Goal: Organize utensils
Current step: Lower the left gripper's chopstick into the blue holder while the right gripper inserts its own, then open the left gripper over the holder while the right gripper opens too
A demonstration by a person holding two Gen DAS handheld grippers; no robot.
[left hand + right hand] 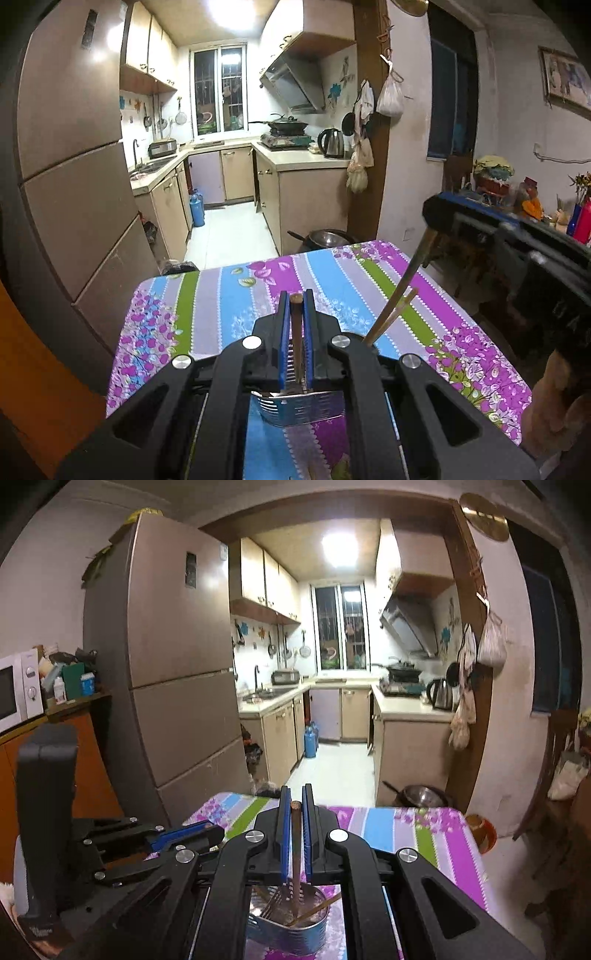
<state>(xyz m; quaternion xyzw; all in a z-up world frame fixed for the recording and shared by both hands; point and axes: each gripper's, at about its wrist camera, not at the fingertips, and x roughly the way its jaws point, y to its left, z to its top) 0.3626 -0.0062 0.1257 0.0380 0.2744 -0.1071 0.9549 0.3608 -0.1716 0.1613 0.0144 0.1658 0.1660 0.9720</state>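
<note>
Both tongs are clamped on upright chopsticks, left tongs [295, 306] and right tongs [295, 805], above the metal holder [291, 930] on the surface [229, 295]; off-centre release risks a chopstick [295, 849] missing the rim or tipping the holder.

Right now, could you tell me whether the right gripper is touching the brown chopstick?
Touching: in the right wrist view, the right gripper clamps the brown chopstick between its blue pads.
</note>
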